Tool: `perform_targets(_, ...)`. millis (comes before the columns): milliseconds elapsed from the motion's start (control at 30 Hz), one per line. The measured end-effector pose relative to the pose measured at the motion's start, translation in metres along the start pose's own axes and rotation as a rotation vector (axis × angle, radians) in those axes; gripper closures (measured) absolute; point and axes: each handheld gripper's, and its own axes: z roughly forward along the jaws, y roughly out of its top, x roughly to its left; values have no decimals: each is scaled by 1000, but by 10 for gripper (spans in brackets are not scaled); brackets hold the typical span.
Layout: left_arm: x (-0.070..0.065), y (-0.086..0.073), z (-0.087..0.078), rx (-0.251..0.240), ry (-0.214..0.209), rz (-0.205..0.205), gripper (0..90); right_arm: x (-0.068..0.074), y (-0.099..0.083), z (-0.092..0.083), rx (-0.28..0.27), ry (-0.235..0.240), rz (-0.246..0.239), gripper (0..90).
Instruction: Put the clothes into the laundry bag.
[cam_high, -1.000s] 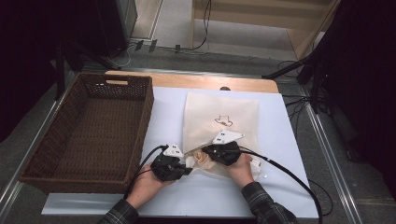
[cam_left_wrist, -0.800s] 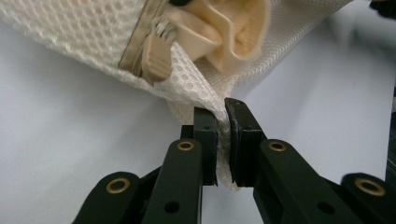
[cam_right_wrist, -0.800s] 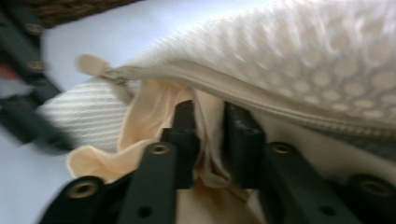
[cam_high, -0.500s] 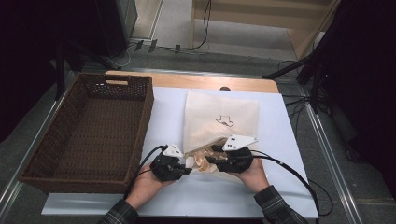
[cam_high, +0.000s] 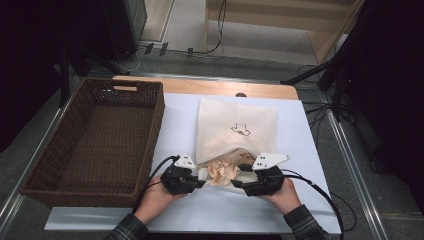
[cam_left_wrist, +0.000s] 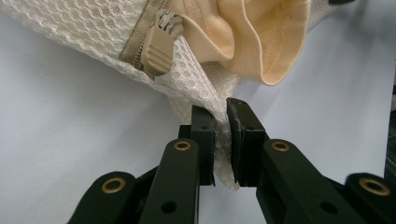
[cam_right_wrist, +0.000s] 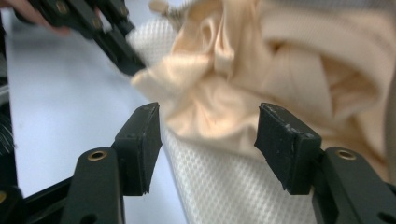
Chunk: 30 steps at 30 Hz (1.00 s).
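Observation:
A white mesh laundry bag (cam_high: 237, 127) lies on the white table cover, its zipped mouth facing me. Peach cloth (cam_high: 222, 170) bulges out of that mouth. My left gripper (cam_high: 199, 183) is shut on the bag's near mesh edge (cam_left_wrist: 205, 95), just below the beige zipper pull (cam_left_wrist: 156, 53). To the right of the mouth my right gripper (cam_high: 240, 184) stands open; its jaws have just been opening. In the right gripper view the peach cloth (cam_right_wrist: 210, 98) and mesh (cam_right_wrist: 219, 186) sit in the gap, and the pads (cam_right_wrist: 140, 140) do not press on them.
A large brown wicker basket (cam_high: 40, 170) with nothing in it stands at the left of the table. The wooden table edge (cam_high: 260, 90) shows at the back. Cables trail from both grippers, and metal rails run along both sides.
My right gripper has drawn back to the right and towards me, away from the bag's mouth, and its jaws have opened. More peach cloth now shows. The left gripper has kept still.

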Motion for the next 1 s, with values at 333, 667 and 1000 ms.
perform_targets(333,1,0,1,5,-6,5,815,1,-12,22,90,41,31,379)
perform_targets(667,1,0,3,8,-13,-1,813,-2,-13,36,83,31,86,383)
perform_targets(1000,1,0,4,13,-13,2,813,-3,-12,40,86,-38,59,599)
